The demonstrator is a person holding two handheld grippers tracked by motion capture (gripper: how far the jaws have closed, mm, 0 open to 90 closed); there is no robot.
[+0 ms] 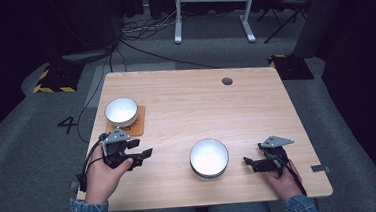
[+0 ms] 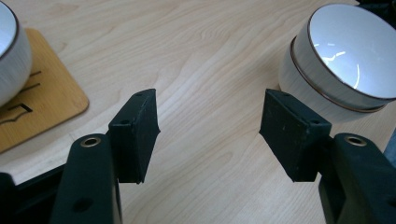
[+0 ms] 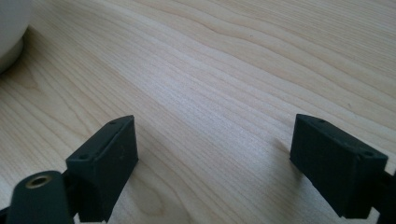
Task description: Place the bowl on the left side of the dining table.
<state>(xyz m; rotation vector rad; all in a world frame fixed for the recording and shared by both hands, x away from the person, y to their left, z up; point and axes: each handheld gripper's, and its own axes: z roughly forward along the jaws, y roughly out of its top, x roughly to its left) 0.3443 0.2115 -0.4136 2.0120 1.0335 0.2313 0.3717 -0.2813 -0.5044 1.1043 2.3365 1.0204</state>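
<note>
Nearest me, my left tongs (image 1: 138, 156) hang released over the bare surface (image 1: 186, 106), nothing between the jaws. Just beyond them, at far left, a small bowl (image 1: 121, 111) sits on a wooden coaster (image 1: 138, 124). Right of that, near centre, stands the larger bowl (image 1: 209, 157). My right tongs (image 1: 251, 163) rest released beside it. I judge we're approaching; next I'd close in on the larger bowl's rim.

Your white bowl (image 1: 209, 157) stands upright on bare wood; its smaller twin (image 1: 121, 111) sits on a coaster.
</note>
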